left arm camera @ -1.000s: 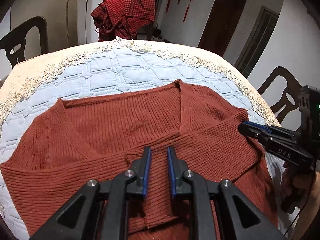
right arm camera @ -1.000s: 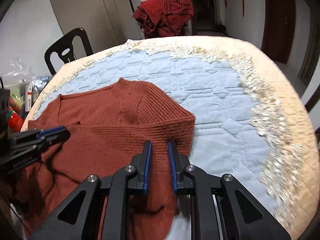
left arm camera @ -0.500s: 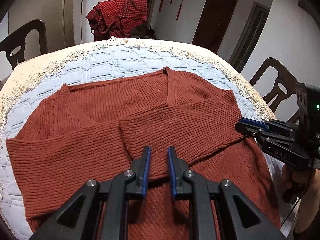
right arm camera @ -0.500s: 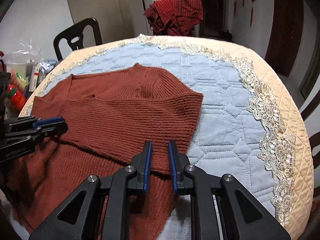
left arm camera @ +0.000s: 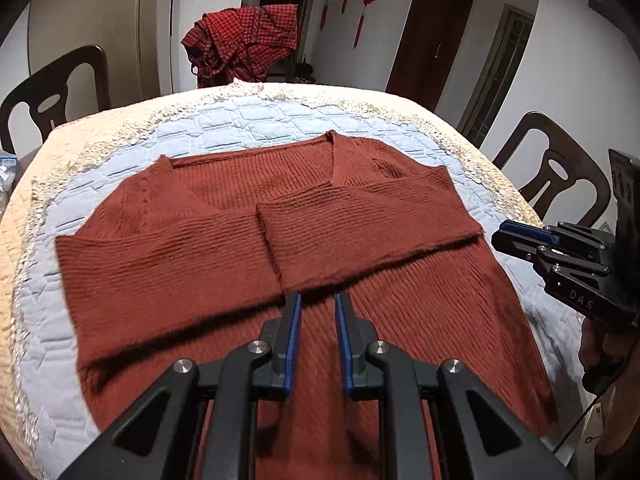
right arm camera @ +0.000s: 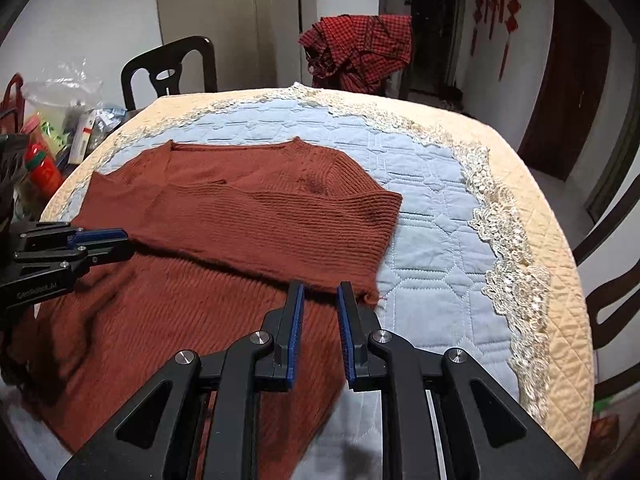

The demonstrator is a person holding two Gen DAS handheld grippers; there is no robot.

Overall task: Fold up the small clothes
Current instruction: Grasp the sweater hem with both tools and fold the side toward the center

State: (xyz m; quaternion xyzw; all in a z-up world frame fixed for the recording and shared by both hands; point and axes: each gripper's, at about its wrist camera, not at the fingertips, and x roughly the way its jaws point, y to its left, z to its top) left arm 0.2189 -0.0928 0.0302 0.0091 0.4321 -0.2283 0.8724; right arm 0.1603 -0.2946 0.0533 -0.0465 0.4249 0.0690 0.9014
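Red checked cloth (left arm camera: 244,40) — draped chairback (right arm camera: 362,56)

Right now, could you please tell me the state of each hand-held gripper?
Left hand-held gripper: jaws slightly apart, holding nothing, above the rust sweater.
Right hand-held gripper: jaws slightly apart, empty, at the sweater's folded sleeve edge.

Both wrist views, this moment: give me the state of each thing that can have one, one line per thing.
Rust sweater: flat on the table, both sleeves folded across the body.
Left gripper: empty, a narrow gap between its fingers, above the sweater.
Right gripper: empty, a narrow gap, above the sweater's edge.
Red checked garment: draped unfolded over a chair.
Quilted table cover: spread flat.
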